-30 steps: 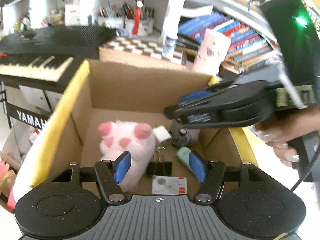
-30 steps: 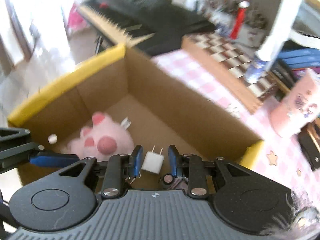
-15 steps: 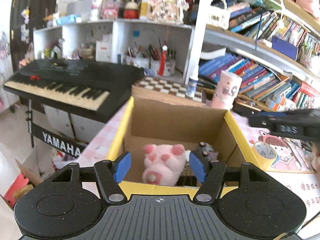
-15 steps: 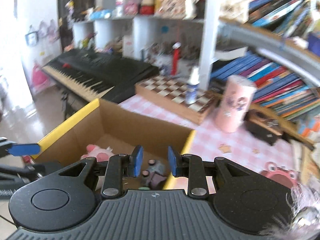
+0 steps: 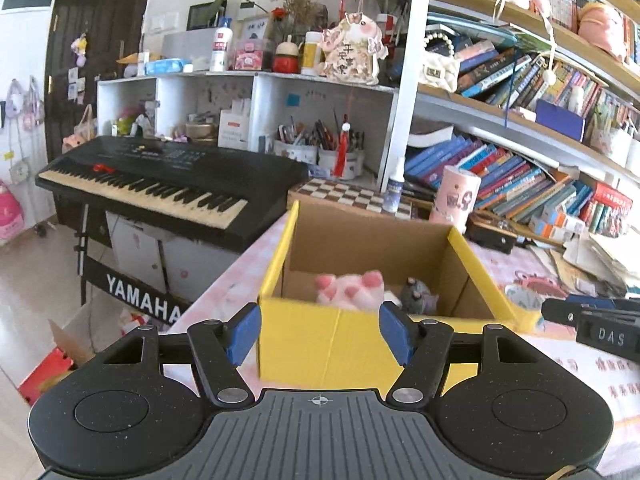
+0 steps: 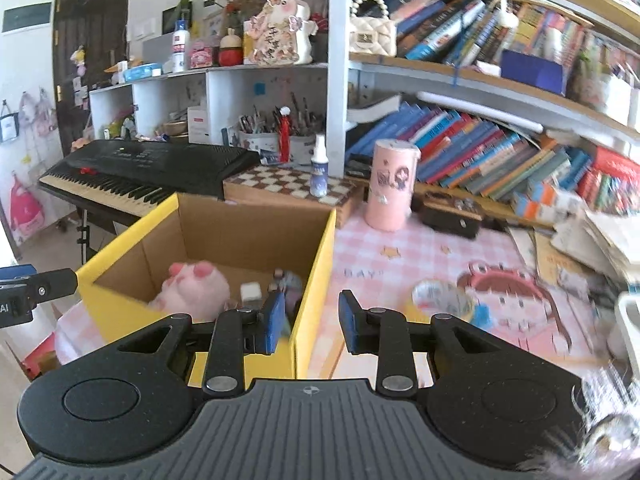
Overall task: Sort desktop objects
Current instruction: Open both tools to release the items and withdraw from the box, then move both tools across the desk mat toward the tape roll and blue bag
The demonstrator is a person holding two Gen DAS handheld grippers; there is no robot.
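A yellow cardboard box (image 5: 332, 340) stands on the pink checked desk; it also shows in the right wrist view (image 6: 312, 264). Inside lie a pink plush toy (image 5: 350, 290) (image 6: 192, 288), a white charger plug (image 6: 251, 292) and a small grey figure (image 5: 416, 290). My left gripper (image 5: 320, 334) is open and empty, held back in front of the box's near wall. My right gripper (image 6: 310, 318) is open and empty above the box's right front corner. A roll of tape (image 6: 442, 298) lies on the desk right of the box.
A black Yamaha keyboard (image 5: 160, 188) stands left of the desk. A chessboard (image 6: 288, 184), a spray bottle (image 6: 319, 172), a pink cylinder (image 6: 390, 184) and a black case (image 6: 452, 214) sit behind the box. Bookshelves (image 6: 500, 148) fill the back right.
Both grippers pulled up and back out of the box. The right gripper let go of the white charger plug, which now lies in the box, and its jaws opened wider.
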